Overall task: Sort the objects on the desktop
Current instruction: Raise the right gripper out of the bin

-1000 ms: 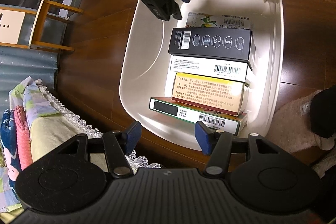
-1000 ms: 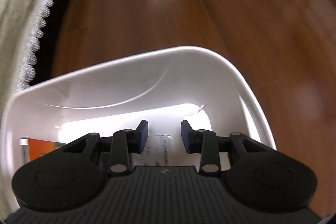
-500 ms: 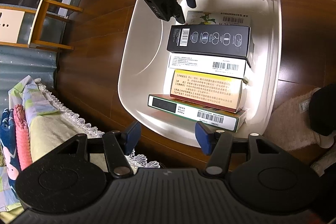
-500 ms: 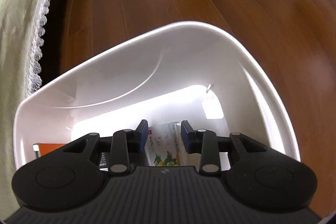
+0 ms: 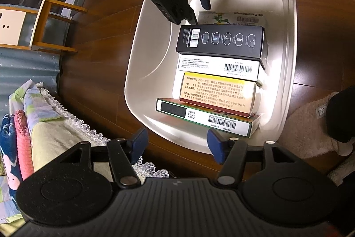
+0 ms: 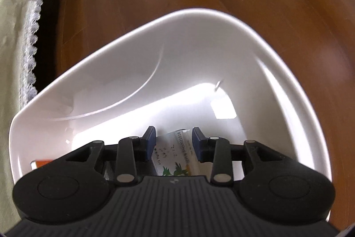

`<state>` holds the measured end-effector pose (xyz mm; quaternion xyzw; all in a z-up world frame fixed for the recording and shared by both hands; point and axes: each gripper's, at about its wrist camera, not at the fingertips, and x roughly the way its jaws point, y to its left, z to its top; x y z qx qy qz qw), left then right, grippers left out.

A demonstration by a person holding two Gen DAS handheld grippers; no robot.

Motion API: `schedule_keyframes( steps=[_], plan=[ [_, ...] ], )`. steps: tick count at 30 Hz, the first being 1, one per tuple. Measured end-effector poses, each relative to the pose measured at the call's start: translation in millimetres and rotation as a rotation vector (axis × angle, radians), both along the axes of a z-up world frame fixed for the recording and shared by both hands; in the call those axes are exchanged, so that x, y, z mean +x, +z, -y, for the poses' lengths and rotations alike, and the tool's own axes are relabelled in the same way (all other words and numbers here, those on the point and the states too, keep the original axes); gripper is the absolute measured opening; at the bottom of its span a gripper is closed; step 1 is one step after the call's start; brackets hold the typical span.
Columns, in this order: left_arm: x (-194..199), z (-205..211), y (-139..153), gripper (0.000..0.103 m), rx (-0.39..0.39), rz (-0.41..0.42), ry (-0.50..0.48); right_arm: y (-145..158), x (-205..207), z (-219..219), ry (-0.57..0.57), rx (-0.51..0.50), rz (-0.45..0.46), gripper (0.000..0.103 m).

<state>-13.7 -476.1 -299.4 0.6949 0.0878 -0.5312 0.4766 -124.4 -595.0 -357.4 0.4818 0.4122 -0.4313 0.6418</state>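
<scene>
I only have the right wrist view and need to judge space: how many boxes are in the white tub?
Observer: Five in a row: pale box, black box, white box, yellow box, green-edged box.
Operator: Where is the left claw?
Observer: It hangs open and empty by the tub rim at the green-edged box's end.

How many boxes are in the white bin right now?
5, in a row inside the white bin: green-edged box nearest the left tongs, then yellow box, white box, black box, and cartoon-printed box farthest. More may be hidden underneath.
</scene>
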Motion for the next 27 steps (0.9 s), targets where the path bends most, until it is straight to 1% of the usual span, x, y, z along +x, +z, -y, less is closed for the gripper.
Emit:
schedule_keyframes(
  steps=[6, 11, 14, 22, 25, 27],
  plan=[
    [-0.3, -1.1, 0.2, 0.062, 0.0, 0.0, 0.0, -2.4, -9.4, -1.1, -0.048, 0.034, 0.032, 0.031],
    [0.3, -0.8, 1.0, 0.062, -0.002, 0.004, 0.0, -4.8, -13.3, -6.4, -0.08, 0.066, 0.036, 0.031],
    [-0.3, -0.9, 1.1, 0.062, -0.003, 0.002, 0.0, -10.1, -11.7, -7.0, -0.126, 0.123, 0.085, 0.034],
    [2.0, -2.7, 1.2, 0.063, -0.001, 0.003, -0.001, -10.1, -14.5, -15.2, -0.14, 0.127, 0.09, 0.034],
    [2.1, -2.7, 1.6, 0.062, -0.004, 0.004, -0.002, -13.0, -20.9, -17.8, -0.186, 0.165, 0.14, 0.036],
    [1.9, -3.0, 2.1, 0.063, -0.006, 0.004, -0.001, -11.8, -22.1, -18.9, -0.184, 0.156, 0.142, 0.036]
  ],
)
